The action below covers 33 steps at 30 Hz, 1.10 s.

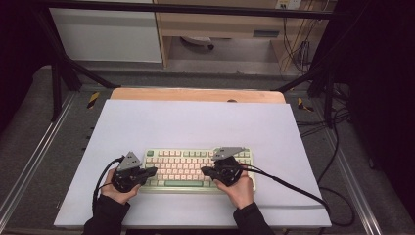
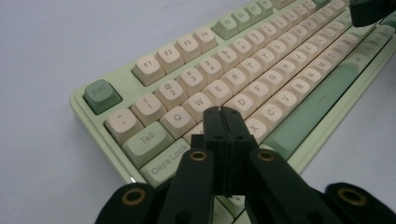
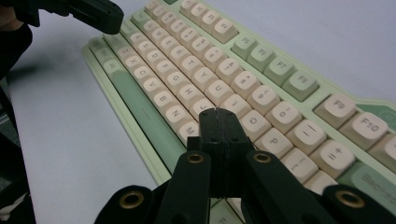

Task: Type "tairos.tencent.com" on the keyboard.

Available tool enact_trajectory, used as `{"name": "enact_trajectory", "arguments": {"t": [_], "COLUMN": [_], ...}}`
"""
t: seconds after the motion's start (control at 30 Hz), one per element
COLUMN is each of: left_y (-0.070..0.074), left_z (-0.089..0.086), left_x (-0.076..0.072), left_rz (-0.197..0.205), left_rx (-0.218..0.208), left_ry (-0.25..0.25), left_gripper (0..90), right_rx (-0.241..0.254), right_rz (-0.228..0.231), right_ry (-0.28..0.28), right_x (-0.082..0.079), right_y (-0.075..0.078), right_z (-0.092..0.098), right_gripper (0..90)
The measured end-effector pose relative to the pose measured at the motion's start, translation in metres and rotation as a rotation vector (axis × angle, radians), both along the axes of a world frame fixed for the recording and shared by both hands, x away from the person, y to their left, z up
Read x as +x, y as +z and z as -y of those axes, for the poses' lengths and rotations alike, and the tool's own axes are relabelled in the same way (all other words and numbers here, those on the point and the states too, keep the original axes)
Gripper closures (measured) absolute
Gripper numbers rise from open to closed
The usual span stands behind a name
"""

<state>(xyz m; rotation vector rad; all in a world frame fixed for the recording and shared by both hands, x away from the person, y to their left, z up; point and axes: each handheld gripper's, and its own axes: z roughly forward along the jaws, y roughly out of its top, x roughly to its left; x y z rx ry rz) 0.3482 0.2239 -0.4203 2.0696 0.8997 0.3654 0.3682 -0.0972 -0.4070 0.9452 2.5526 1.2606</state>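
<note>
Near the counter's front edge, the left gripper (image 1: 152, 171) and right gripper (image 1: 204, 171) hover over the keyboard (image 1: 188, 154) with fingers (image 2: 223, 122) pressed closed, holding nothing. Typing seems underway; next, one closed tip must drop squarely onto one key. The keyboard is pale green with cream keycaps, lying on the white sheet (image 1: 195, 122).

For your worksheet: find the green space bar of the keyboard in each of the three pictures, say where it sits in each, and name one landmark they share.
High view: the space bar is on the keyboard's near edge, between the two grippers.
Left gripper view: it runs diagonally at right of centre, beyond the shut jaws.
Right gripper view: it runs diagonally at left of centre, left of the shut jaws.
Shared landmark: the pale green keyboard frame on the white sheet.
</note>
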Motion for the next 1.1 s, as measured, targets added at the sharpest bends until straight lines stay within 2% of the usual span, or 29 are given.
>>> {"name": "enact_trajectory", "arguments": {"t": [0.53,1.1], "left_y": [0.002,0.011], "left_z": [0.005,0.027], "left_x": [-0.001,0.006], "left_rz": [-0.002,0.000], "left_rx": [0.004,0.017], "left_ry": [-0.004,-0.032], "left_gripper": [89.9,89.9], "right_rx": [0.016,0.022], "right_rz": [-0.002,-0.012], "right_ry": [-0.048,-0.081], "right_x": [-0.005,-0.011], "right_y": [-0.004,-0.009], "right_z": [0.033,0.057], "right_gripper": [90.0,90.0]}}
